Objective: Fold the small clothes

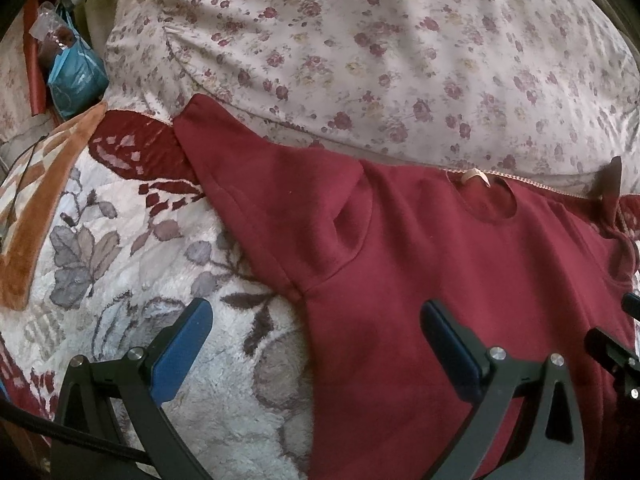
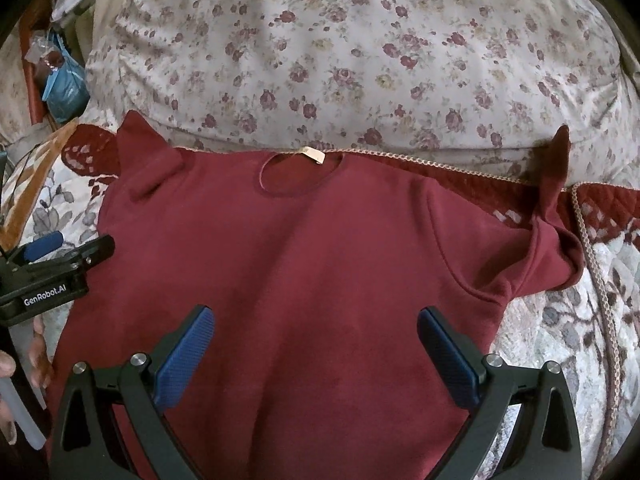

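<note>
Soft, dim daylight is seen throughout; strong fisheye bending and dark vignetting are shown at the corners, with slight blur.

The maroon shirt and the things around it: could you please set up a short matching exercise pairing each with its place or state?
Things:
1. maroon shirt
2. neck label
3. floral pillow
4. right gripper

Places or states:
A. lies beyond the collar, at the far edge of the garment
B. open, poised above the garment's chest
C. spread flat, both sleeves out to the sides
D. pale tab inside the neckline

Pairs: 1-C, 2-D, 3-A, 4-B
</note>
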`<act>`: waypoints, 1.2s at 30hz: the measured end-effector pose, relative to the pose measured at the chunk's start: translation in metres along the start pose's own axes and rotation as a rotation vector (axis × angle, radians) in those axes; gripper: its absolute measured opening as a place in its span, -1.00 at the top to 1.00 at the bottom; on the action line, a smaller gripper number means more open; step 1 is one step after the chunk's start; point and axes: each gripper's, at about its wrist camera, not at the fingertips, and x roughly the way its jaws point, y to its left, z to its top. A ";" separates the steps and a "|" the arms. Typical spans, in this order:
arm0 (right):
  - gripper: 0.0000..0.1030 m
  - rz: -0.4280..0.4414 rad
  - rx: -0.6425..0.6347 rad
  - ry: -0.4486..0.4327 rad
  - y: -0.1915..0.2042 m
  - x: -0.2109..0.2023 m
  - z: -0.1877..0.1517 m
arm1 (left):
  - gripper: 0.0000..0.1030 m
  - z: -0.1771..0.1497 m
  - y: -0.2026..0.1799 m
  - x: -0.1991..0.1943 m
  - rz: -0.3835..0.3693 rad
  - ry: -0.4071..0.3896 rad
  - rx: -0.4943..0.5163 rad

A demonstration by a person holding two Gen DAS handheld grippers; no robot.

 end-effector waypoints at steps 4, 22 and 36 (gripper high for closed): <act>-1.00 -0.003 -0.001 0.003 0.001 0.001 -0.001 | -1.00 0.001 -0.001 0.000 0.001 -0.002 0.009; -1.00 -0.021 0.006 0.021 0.002 0.008 -0.001 | -1.00 0.001 0.000 0.000 0.003 -0.014 0.008; -1.00 -0.025 -0.002 0.035 0.002 0.011 -0.002 | -1.00 0.000 0.002 0.002 0.006 -0.012 0.005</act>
